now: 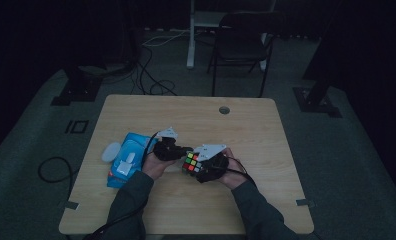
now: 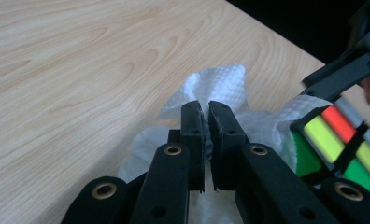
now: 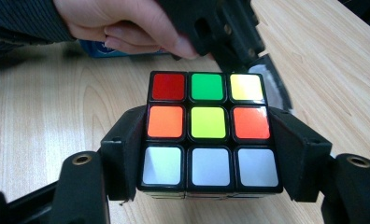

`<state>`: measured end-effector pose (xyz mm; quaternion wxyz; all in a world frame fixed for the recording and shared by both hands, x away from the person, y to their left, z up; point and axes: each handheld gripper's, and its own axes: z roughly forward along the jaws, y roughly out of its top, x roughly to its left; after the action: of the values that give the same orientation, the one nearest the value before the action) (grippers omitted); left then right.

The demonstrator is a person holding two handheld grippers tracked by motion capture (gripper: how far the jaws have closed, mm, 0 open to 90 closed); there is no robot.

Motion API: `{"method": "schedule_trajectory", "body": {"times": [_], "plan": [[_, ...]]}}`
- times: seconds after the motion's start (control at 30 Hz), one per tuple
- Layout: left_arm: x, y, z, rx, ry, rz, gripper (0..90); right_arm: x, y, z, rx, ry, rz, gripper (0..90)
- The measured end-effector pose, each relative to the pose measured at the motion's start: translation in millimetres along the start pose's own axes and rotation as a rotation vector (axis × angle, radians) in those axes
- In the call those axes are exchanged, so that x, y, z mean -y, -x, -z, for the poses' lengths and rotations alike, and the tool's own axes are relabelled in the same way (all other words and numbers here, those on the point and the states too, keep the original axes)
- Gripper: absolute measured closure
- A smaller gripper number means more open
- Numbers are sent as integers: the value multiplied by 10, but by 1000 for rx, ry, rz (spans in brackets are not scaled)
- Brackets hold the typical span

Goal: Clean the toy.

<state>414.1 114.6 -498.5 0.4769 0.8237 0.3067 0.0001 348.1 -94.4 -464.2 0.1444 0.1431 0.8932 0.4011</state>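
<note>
Cube [image 3: 206, 130] clamped between right gripper [image 3: 206, 154] jaws.

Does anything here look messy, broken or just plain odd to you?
Nothing looks broken or spilled. The puzzle cube is scrambled, its colours mixed, and sits clamped in the right gripper. The left gripper pinches a crumpled white wipe beside it. The blue wipe pack lies askew on the table.

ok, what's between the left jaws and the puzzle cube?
A white wipe: the left gripper pinches it, and it drapes against the cube held by the right gripper. Clearest in the left gripper view.
</note>
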Motion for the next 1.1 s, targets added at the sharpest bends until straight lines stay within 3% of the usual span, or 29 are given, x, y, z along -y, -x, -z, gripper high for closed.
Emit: {"method": "schedule_trajectory", "body": {"times": [0.2, 0.4, 0.67, 0.93, 1.1], "plan": [[75, -60, -53, -30, -36, 17, 862, -2, 57, 54, 34, 9, -21, 343], [101, -28, -60, -60, -27, 14, 863, -4, 124, 106, 68, 14, -61, 343], [133, 123, 24, -99, 13, -29, 863, 30, 216, 93, 117, -5, -125, 343], [192, 256, 46, -129, 0, -72, 862, 48, 280, 51, 154, -22, -190, 343], [226, 325, 74, -151, 22, -86, 861, 44, 308, 33, 184, -32, -212, 342]]}}
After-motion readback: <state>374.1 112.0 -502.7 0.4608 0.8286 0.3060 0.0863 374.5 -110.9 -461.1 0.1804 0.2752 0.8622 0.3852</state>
